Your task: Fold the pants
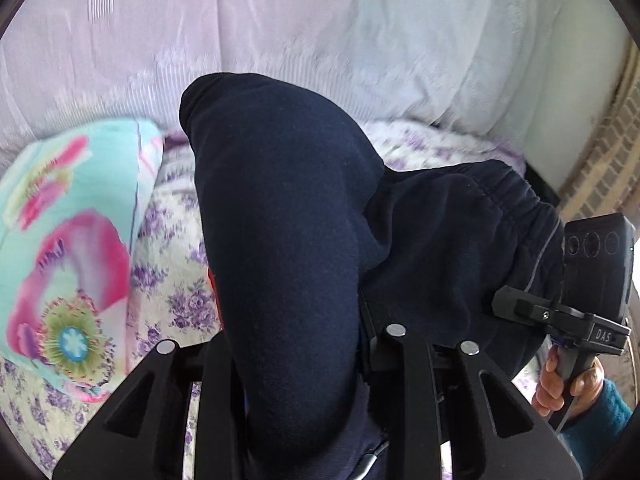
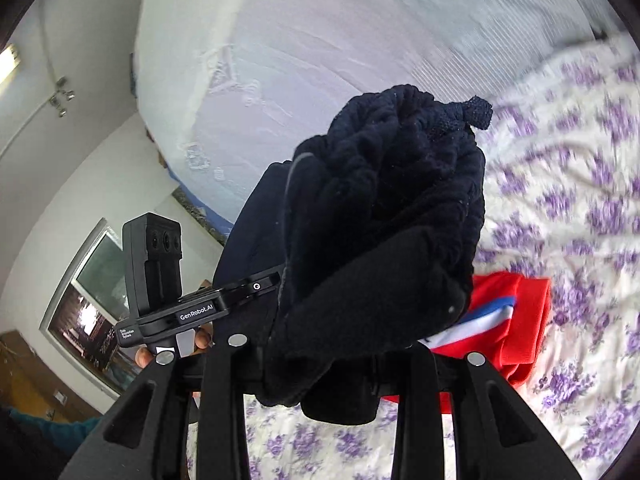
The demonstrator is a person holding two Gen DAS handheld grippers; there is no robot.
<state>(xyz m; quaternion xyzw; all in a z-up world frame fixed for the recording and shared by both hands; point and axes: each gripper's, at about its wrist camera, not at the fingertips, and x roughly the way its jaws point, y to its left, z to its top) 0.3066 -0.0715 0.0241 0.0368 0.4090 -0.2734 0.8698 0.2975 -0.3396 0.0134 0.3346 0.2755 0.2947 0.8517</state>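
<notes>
Both hand-held grippers had a hold of the navy pants (image 1: 288, 240) as we carried them above the bed (image 1: 172, 240). Our left hand-held gripper (image 1: 296, 360) was nearly closed on a thick fold of the leg, angled steeply down toward the floral bedspread. Our right hand-held gripper (image 2: 340, 344), pointing closer to level, was pinched on the bunched elastic waistband (image 2: 400, 168). We judged the fleece soft, limp and fairly light, apt to sag and slide into lumps, so the seams, waistband and cuffs looked the surest places to grip. Each of us could see the other hand (image 1: 568, 384) wrapped round its handle, sleeve in teal. A red garment (image 2: 508, 320) lay on the bed beneath, a flowered pillow (image 1: 68, 248) beside it.
</notes>
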